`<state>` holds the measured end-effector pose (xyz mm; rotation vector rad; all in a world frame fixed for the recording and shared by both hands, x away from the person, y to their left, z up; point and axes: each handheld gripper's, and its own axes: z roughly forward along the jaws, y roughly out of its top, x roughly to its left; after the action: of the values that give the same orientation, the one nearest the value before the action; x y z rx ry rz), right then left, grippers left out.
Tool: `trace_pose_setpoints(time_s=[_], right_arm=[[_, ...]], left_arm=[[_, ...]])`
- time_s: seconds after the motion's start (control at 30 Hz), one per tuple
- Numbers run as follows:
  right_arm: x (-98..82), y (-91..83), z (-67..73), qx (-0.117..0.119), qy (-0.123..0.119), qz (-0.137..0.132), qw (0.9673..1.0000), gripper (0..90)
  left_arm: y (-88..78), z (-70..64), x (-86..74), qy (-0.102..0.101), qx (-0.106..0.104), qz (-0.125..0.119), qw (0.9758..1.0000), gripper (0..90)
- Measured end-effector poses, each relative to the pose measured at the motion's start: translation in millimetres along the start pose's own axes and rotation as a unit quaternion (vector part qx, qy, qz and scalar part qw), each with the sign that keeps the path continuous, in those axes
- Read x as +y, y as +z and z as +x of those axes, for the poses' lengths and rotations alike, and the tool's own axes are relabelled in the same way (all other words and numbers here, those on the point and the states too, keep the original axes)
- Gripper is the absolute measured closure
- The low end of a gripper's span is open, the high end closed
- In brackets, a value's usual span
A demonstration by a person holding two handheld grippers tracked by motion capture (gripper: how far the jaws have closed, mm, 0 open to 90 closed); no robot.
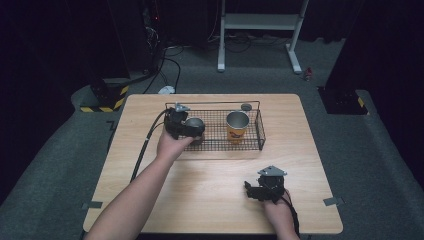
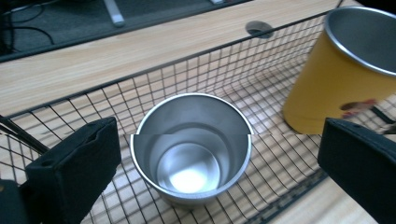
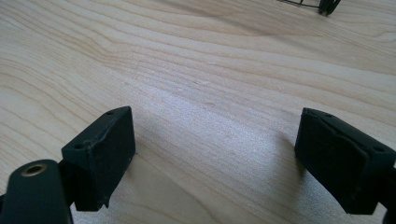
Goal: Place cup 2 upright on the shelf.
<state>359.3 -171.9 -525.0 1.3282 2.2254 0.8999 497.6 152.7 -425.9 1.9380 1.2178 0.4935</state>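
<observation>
Hovering left gripper over steel cup

A light wooden table with pale, wavy grain bears a black wire basket of fine square mesh. Inside stand two cups — a plain silver steel cup, shiny within, and a yellow-orange cup with a silver rim and a small red-brown mark. Both grippers — left gripper, right gripper — are matte black. The floor is dark grey carpet.
</observation>
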Motion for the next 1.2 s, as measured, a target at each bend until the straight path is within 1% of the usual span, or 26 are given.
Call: trace_pose_setpoints(time_s=[0.13, 0.27, 0.3, 0.5, 0.53, 0.7, 0.8, 0.83, 0.87, 1.0, 1.1, 1.13, 1.2], right_arm=[[0.0, 0.0, 0.0, 0.0, 0.0, 0.0, 1.0, 12.3], [0.0, 0.0, 0.0, 0.0, 0.0, 0.0, 1.0, 12.3], [0.1, 0.2, 0.0, 0.0, 0.0, -0.001, 1.0, 12.2], [0.1, 0.2, 0.1, 0.0, 0.0, -0.001, 1.0, 12.2], [0.1, 0.1, 0.2, 0.0, 0.001, 0.0, 1.0, 12.2], [0.1, 0.2, 0.0, 0.0, 0.0, -0.001, 1.0, 12.2], [0.1, 0.2, 0.0, 0.0, 0.0, -0.001, 1.0, 12.2], [0.1, 0.2, 0.0, 0.0, 0.0, -0.001, 1.0, 12.2], [0.1, 0.2, 0.1, 0.0, 0.0, -0.001, 1.0, 12.2], [0.1, 0.2, 0.1, 0.0, 0.0, -0.001, 1.0, 12.2], [0.1, 0.1, 0.2, -0.001, 0.0, 0.0, 1.0, 12.2], [0.0, 0.0, 0.3, -0.001, 0.001, 0.0, 1.0, 12.2], [0.0, 0.0, 0.1, -0.001, 0.0, 0.0, 1.0, 12.2]], left_arm=[[-7.0, -0.6, -7.5, -0.001, -0.015, -0.001, 0.9999, 0.1], [-16.6, -5.8, -15.5, 0.016, -0.018, -0.003, 0.9997, 0.1], [-18.1, -7.0, -17.3, 0.014, -0.02, -0.004, 0.9997, 0.1], [-30.4, -9.6, -34.1, 0.023, -0.033, -0.005, 0.9992, 0.3], [-32.5, -9.6, -37.1, 0.021, -0.036, -0.006, 0.9991, 0.4], [-43.8, -5.4, -54.2, 0.021, -0.047, -0.008, 0.9986, 1.0], [-51.4, -1.8, -67.0, 0.017, -0.053, -0.007, 0.9984, 1.1], [-53.9, 0.2, -71.5, 0.02, -0.053, -0.007, 0.9984, 1.2], [-56.3, 1.7, -76.5, 0.018, -0.055, -0.006, 0.9983, 1.3], [-63.4, 10.8, -95.1, 0.023, -0.05, 0.007, 0.9985, 1.8], [-67.7, 18.5, -109.5, 0.022, -0.047, 0.017, 0.9985, 2.1], [-69.1, 20.5, -115.0, 0.017, -0.048, 0.021, 0.9985, 2.2], [-71.0, 25.8, -125.8, 0.021, -0.044, 0.032, 0.9983, 2.5]])
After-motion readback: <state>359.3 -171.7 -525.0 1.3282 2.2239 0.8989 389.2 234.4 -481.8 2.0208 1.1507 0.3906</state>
